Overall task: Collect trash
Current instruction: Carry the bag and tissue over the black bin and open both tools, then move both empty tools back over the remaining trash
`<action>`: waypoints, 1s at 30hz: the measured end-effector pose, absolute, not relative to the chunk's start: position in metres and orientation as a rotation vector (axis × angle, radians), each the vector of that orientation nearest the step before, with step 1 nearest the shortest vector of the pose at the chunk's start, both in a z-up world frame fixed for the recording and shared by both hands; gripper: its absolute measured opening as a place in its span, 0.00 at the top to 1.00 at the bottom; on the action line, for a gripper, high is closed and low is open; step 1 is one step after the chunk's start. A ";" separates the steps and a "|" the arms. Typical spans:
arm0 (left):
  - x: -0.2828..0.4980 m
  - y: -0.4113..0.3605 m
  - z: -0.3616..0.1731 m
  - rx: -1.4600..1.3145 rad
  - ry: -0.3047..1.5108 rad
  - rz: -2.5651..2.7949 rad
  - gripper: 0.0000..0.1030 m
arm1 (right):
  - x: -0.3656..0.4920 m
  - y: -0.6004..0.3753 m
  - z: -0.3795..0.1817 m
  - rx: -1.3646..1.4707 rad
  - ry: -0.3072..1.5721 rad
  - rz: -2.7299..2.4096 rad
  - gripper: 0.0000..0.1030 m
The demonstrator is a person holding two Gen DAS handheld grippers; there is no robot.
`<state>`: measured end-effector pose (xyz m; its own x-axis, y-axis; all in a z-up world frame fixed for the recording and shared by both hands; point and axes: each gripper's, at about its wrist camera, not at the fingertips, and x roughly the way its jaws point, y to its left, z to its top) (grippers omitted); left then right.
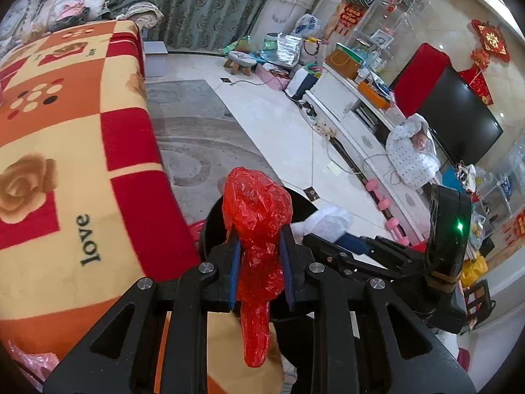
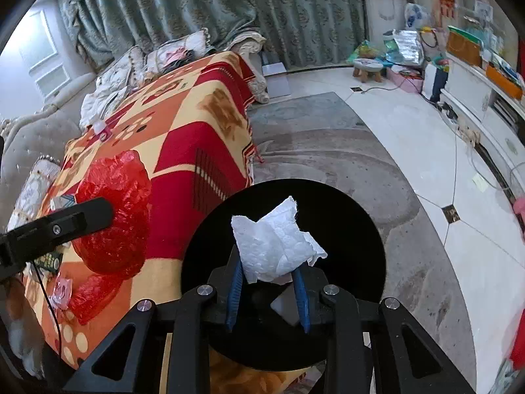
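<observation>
My left gripper [image 1: 259,241] is shut on a crumpled red plastic bag [image 1: 257,210], held over the near rim of a round black trash bin [image 1: 303,202]. The bag's tail hangs down between the fingers. My right gripper [image 2: 269,269] is shut on a crumpled white paper tissue [image 2: 274,243], held above the open black bin [image 2: 347,229]. The tissue also shows in the left wrist view [image 1: 328,221], with the right gripper beside it. In the right wrist view the red bag [image 2: 115,216] and the left gripper's finger [image 2: 65,225] show at the left.
A table under a red, orange and cream blanket [image 1: 65,151] stands left of the bin, with small wrappers [image 2: 62,290] near its front edge. A grey rug [image 2: 328,151] lies under the bin. A white TV cabinet [image 1: 354,124] and pink dumbbells [image 1: 384,202] stand to the right.
</observation>
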<state>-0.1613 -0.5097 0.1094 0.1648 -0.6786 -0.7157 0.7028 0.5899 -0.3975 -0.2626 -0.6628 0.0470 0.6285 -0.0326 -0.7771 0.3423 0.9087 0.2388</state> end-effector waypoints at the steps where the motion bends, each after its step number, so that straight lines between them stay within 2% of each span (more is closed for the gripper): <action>1: -0.160 -0.508 0.109 0.029 1.004 -0.987 0.76 | -0.263 -0.663 0.047 0.388 0.868 -0.229 0.60; 4: -0.161 -0.510 0.108 0.029 1.008 -0.988 0.61 | -0.266 -0.668 0.049 0.397 0.858 -0.245 0.43; 20: -0.158 -0.475 0.115 0.055 0.996 -0.855 0.59 | -0.257 -0.647 0.051 0.384 0.855 -0.202 0.41; 30: -0.151 -0.424 0.121 0.079 0.969 -0.738 0.59 | -0.236 -0.601 0.061 0.340 0.862 -0.119 0.40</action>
<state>-0.1506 -0.4235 0.1210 0.3455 -0.5340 -0.7717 0.6016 0.7572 -0.2546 -0.2360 -0.6014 0.0606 0.6485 0.0336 -0.7605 0.2390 0.9395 0.2453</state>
